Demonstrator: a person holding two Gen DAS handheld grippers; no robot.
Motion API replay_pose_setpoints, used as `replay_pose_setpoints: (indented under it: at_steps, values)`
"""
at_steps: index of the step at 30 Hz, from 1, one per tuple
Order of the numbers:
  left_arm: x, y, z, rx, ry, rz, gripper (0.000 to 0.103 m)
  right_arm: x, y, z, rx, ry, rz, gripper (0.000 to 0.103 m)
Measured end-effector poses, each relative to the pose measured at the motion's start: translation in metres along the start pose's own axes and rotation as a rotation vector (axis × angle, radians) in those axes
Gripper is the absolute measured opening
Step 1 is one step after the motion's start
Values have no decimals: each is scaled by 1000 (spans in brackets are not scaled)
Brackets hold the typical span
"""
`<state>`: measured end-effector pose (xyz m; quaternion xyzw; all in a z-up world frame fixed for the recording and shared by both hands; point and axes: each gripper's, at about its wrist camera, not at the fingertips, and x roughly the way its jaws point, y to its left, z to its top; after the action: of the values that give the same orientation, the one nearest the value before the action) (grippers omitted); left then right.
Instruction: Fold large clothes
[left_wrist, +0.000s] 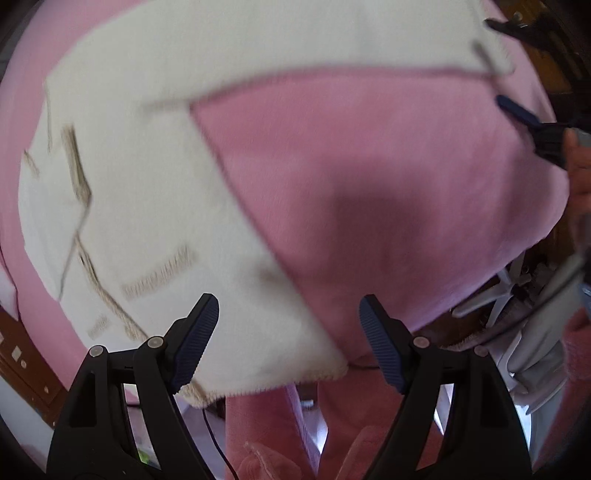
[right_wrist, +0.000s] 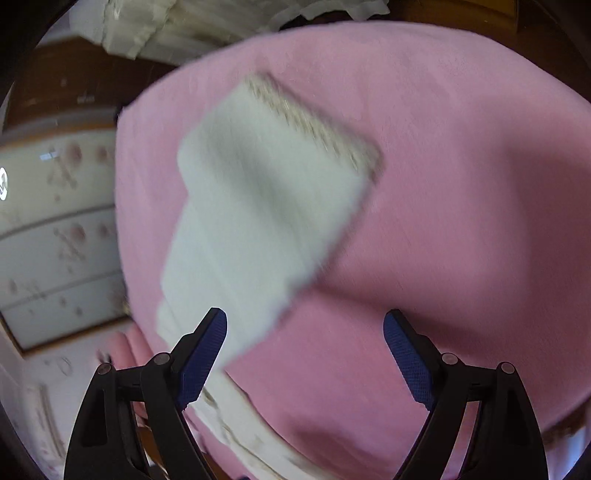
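A cream knit garment (left_wrist: 155, 192) with beige ribbed trim lies spread on a pink blanket (left_wrist: 369, 177). My left gripper (left_wrist: 288, 332) is open and empty, just above the garment's near hem. The right gripper's blue finger (left_wrist: 517, 110) shows at the far right edge of the left wrist view, near the garment's far corner. In the right wrist view a cream sleeve (right_wrist: 258, 206) with a ribbed cuff lies across the pink blanket (right_wrist: 443, 221). My right gripper (right_wrist: 304, 343) is open and empty, above the sleeve's near end. Both views are blurred.
A pile of cream cloth (right_wrist: 177, 26) lies beyond the blanket's far edge. A white cabinet with floral drawers (right_wrist: 59, 236) stands at the left. A white chair base (left_wrist: 506, 291) and brown floor show past the blanket's right edge.
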<state>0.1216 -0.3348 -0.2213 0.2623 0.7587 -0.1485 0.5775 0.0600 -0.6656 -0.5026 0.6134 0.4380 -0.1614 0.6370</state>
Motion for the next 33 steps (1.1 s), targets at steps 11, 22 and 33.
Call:
replay_pose_setpoints:
  at_steps: [11, 22, 33]
  values:
    - [-115, -10, 71, -43, -290, -70, 76, 11, -42, 27, 191, -124, 63, 87]
    - [-114, 23, 45, -81, -300, -127, 76, -21, -81, 8, 210, -240, 44, 9]
    - [-111, 83, 2, -151, -323, -172, 76, -76, 69, -61, -308, -540, 71, 8]
